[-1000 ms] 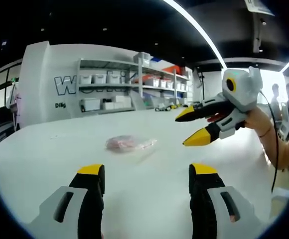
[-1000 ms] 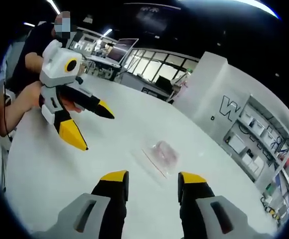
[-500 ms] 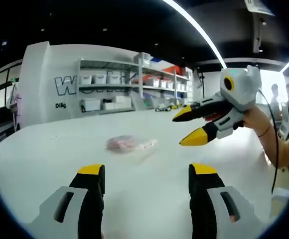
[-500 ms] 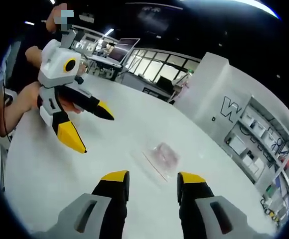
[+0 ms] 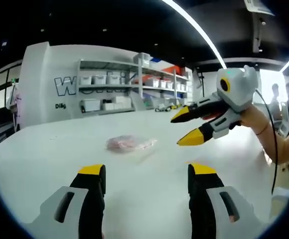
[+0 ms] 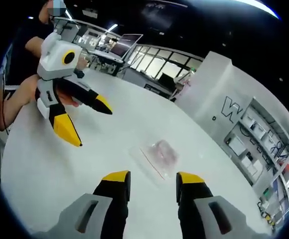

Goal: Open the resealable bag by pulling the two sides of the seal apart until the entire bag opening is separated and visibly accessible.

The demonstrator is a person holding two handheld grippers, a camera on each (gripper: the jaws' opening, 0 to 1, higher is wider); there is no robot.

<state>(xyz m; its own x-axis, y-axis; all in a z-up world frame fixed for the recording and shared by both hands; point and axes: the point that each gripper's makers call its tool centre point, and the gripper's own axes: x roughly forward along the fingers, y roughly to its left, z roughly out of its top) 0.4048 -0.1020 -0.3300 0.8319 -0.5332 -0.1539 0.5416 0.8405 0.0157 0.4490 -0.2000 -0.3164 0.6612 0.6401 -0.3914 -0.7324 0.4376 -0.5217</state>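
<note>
A small clear resealable bag [image 5: 128, 144] with pinkish contents lies flat on the white table [image 5: 60, 149], its seal shut as far as I can tell. My left gripper [image 5: 147, 172] stands open, short of the bag and above the table. My right gripper [image 5: 183, 125] enters the left gripper view from the right, open, held in a hand above the table to the right of the bag. In the right gripper view the bag [image 6: 158, 155] lies just beyond my open right gripper [image 6: 147, 177]. The left gripper [image 6: 88, 123] hangs open at the upper left.
White shelving [image 5: 129, 87] with bins stands against a wall behind the table. Two people [image 5: 283, 107] stand at the far right. A person's arm [image 6: 15, 102] holds the left gripper. Desks and windows [image 6: 149, 64] lie beyond the table's far side.
My right gripper has drifted slightly left toward the bag in the left gripper view. The bag has not moved. Both grippers stay open.
</note>
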